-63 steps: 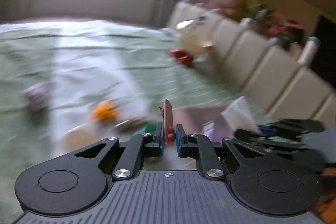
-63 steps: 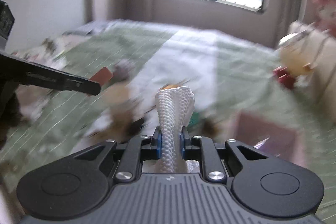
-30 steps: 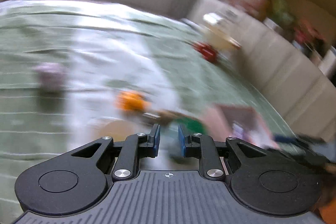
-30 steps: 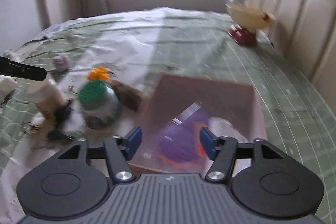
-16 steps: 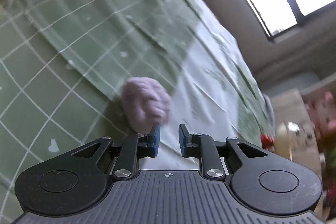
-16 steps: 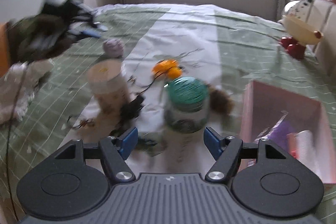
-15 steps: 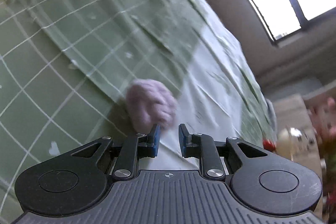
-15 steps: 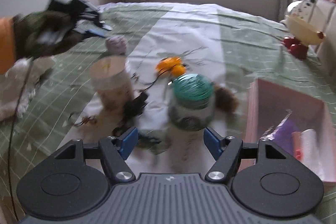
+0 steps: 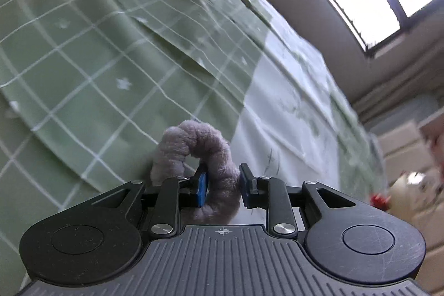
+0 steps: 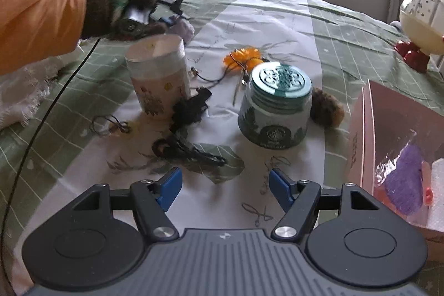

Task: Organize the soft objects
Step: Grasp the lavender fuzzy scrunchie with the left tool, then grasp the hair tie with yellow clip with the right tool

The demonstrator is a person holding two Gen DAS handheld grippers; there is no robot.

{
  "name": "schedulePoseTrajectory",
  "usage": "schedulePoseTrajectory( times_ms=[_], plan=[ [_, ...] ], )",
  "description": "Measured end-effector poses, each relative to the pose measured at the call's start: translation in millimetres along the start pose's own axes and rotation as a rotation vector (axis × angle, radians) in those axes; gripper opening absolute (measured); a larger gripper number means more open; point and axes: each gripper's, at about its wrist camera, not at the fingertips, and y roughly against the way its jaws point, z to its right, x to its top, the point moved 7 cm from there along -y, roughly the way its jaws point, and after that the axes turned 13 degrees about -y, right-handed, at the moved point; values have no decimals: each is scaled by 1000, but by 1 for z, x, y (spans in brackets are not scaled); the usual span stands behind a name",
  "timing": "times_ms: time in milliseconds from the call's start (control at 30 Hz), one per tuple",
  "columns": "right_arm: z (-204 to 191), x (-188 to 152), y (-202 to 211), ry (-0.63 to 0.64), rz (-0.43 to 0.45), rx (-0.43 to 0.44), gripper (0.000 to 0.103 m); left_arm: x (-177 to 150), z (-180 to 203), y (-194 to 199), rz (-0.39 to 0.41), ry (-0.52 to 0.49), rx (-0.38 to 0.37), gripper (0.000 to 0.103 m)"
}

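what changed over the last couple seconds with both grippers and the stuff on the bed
The left hand-held gripper let go of a thin tan piece, swung across the bed to the fluffy grey-purple scrunchie, and its jaws have just been opening, one side of the ring between them. The right hand-held gripper released a white knitted piece and now stands open over the bed. The green-lidded jar, cream canister and pink box stayed put.

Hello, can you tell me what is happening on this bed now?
A person is sorting soft things on the bed with two handheld grippers. The left gripper has one side of a fluffy lilac scrunchie between its jaws, which have just been opening. The right gripper hangs open and empty above the black hair ties. The pink box already holds some items.
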Motion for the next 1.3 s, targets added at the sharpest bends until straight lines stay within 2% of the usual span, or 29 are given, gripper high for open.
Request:
schedulePoseTrajectory(
  times_ms=[100,200,267,367,433,500,633,800,967,1067,1133,1200,1267,1300],
  plan=[
    [3,-8,-1,2,-11,-10,70,-10,6,0,-38,-116,66,23],
    [1,-12,1,23,-15,-28,70,-20,0,23,-77,-150,36,21],
    [-5,-12,6,38,-9,-25,70,-25,-3,51,-77,-225,20,20],
    [-23,-8,14,59,6,3,70,-40,-3,107,-82,-399,29,20],
    [-38,-4,15,71,17,32,70,-59,-2,149,-96,-502,18,20],
    [-57,-2,12,76,28,67,70,-87,-5,193,-122,-560,-5,20],
    [-99,1,-6,58,37,137,70,-146,-23,253,-205,-583,-16,20],
    [-137,9,-37,36,40,122,70,-197,-46,288,-250,-683,20,20],
    [-157,12,-70,68,4,84,73,-212,-61,297,-260,-677,8,20],
    [-159,9,-91,87,-53,60,75,-213,-68,295,-259,-642,0,20],
    [-156,9,-97,78,-58,57,75,-214,-69,292,-260,-636,-2,20],
    [-153,13,-94,54,-45,70,68,-215,-69,288,-263,-634,-4,20],
    [-152,13,-89,49,-63,102,30,-214,-69,286,-265,-638,-1,20],
    [-152,13,-86,58,-75,107,28,-214,-69,285,-267,-641,2,20]
  ],
)
